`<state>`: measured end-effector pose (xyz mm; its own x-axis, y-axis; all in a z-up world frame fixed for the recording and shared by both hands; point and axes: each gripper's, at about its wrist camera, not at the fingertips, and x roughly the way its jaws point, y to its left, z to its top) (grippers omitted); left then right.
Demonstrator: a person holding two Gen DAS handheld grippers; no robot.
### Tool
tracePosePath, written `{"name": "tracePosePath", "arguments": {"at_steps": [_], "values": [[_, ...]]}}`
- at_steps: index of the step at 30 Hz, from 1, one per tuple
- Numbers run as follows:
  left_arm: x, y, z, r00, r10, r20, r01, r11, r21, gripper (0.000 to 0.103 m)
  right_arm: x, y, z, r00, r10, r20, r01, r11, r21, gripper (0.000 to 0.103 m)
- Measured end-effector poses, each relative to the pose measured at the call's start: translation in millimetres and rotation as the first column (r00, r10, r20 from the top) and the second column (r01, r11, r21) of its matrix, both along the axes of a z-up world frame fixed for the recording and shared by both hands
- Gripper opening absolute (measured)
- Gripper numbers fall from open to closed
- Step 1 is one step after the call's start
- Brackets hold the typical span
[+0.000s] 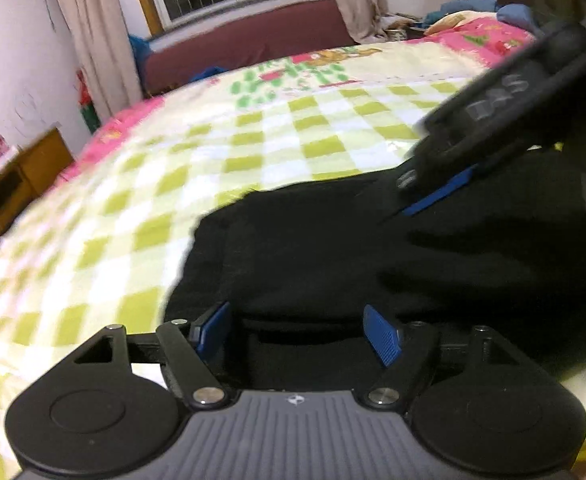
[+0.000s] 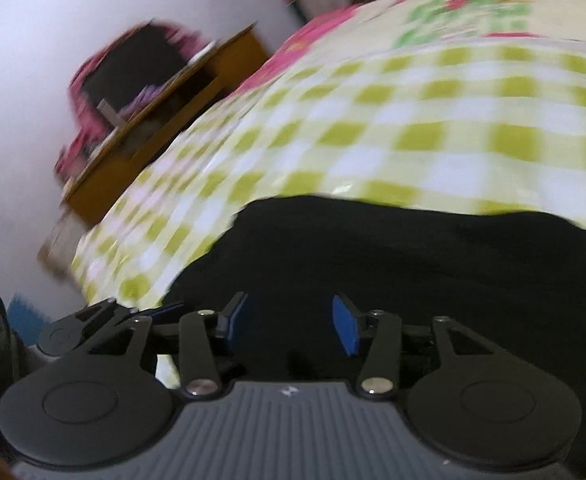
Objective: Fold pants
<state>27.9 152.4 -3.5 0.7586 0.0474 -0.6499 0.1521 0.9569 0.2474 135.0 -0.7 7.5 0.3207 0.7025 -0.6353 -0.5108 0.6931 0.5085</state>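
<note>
Left wrist view: left claw (image 1: 297, 334) spread, empty, over the near edge of the black pants (image 1: 373, 248) bunched on the checkered bed (image 1: 213, 148); likely just released.
Right wrist view: right claw (image 2: 291, 326) spread, empty, above pants.

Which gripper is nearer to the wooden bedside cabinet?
Left. The left gripper is over the black pants' edge on the wooden cabinet's side; the right gripper sits beyond it, farther from the cabinet.
</note>
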Motion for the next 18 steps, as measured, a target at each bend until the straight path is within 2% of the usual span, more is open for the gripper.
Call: {"name": "tracePosePath", "arguments": {"at_steps": [3,5,8,11,13,15,18], "values": [[-3,13,5,1.0,0.002,0.029,-0.001,0.999,-0.036,0.088,-3,25,-1,0.998,0.05,0.036,-0.049,0.998,-0.038,0.05],[3,20,0,1.0,0.011,-0.001,-0.011,0.997,-0.08,0.088,-6,25,-1,0.998,0.052,0.026,-0.051,0.998,-0.041,0.053],[11,21,-8,1.0,0.026,-0.007,-0.027,0.995,-0.101,0.088,-6,31,0,0.999,0.041,0.022,-0.04,0.997,-0.06,0.053],[11,23,-6,0.999,0.034,0.0,-0.034,0.991,-0.131,0.088,-19,15,3,0.999,0.036,0.04,-0.033,0.997,-0.074,0.053],[11,27,-6,0.999,0.031,-0.005,-0.032,0.989,-0.147,0.087,-34,8,2,0.995,0.048,0.085,-0.038,0.993,-0.114,0.053],[9,30,-3,1.0,0.024,-0.015,-0.026,0.989,-0.145,0.077,-50,2,-4,0.992,0.062,0.111,-0.045,0.988,-0.15,0.054],[14,32,1,0.999,0.024,-0.026,-0.028,0.989,-0.143,0.071,-76,2,-13,0.984,0.106,0.141,-0.077,0.977,-0.201,0.054]]}}
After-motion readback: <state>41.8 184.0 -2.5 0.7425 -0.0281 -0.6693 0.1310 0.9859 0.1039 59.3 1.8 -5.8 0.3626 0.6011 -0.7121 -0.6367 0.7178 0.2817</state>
